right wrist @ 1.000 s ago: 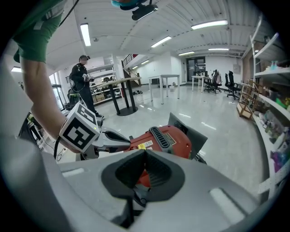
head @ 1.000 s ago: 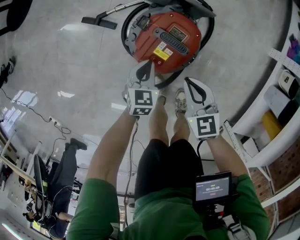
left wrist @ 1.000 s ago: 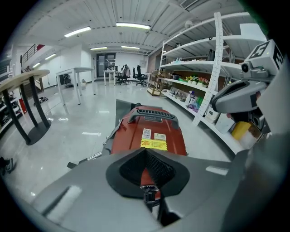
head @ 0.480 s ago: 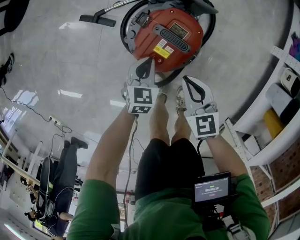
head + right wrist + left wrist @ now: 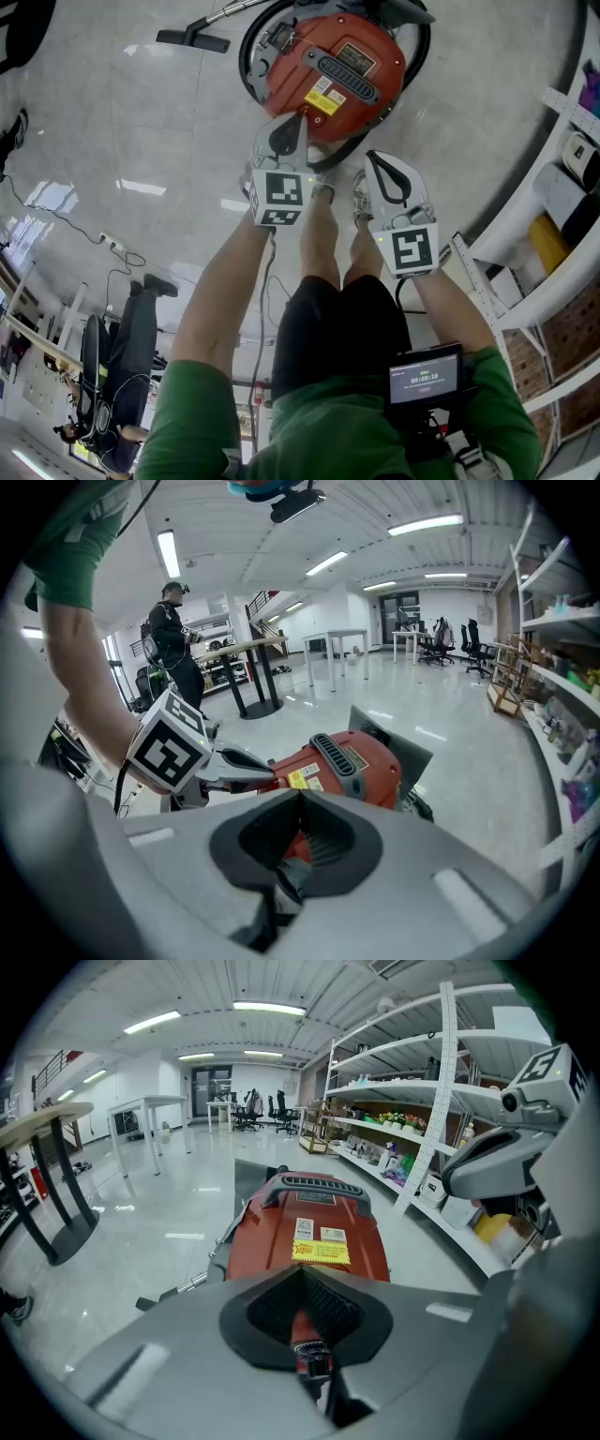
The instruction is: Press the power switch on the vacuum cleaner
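Two grippers, both empty. The left gripper [image 5: 298, 122] has its jaws closed tip to tip on nothing. It points at the near edge of the vacuum [image 5: 333, 66], close to the yellow label [image 5: 322, 97] and seemingly not touching. The vacuum sits on the floor [image 5: 141, 122], just ahead of the person's shoes [image 5: 360, 201]. The right gripper [image 5: 373, 161], jaws likewise together, hangs by the shoes, apart from the vacuum. This looks like the approach before pressing. I cannot pick out the switch; the left tips must next find it on the red top and push squarely.
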{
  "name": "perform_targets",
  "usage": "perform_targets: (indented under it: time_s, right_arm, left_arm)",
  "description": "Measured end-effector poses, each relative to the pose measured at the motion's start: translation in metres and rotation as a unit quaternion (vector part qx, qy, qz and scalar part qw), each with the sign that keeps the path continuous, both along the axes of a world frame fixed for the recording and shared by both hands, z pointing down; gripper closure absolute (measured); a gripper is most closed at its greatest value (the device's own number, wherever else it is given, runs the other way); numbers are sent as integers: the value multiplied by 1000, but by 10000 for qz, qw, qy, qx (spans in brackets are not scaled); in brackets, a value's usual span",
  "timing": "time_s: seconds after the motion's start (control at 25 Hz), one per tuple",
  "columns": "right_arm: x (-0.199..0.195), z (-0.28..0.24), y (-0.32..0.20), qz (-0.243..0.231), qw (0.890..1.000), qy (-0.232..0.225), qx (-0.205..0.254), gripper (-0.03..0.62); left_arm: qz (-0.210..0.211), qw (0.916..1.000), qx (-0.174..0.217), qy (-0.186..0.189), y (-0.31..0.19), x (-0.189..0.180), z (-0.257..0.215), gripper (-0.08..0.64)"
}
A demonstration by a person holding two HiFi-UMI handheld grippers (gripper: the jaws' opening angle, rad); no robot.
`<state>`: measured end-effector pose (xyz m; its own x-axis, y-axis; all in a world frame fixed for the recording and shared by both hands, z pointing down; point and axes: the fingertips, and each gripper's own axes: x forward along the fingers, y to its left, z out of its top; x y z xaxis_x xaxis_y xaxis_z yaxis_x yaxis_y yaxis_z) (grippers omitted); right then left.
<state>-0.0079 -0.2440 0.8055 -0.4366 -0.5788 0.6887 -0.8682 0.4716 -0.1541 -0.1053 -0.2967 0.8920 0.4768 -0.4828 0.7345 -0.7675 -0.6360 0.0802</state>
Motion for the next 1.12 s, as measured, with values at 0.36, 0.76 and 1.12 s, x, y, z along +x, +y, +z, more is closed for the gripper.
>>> perform_targets:
  time_s: [0.36,0.76,1.12]
  right_arm:
    - [4,-3,0,33,10000,29,-31,589]
    - [9,-6,2,52,10000,56,-45,589]
    - [13,-13,0,50,9999,66,92,589]
  left_arm:
    - [44,9999,-91,-114,0,0,3,552]
    - [70,9990,-287,-336,-2,-1,7,554]
    - [18,9988,-286,-388,-1,-1,7,554]
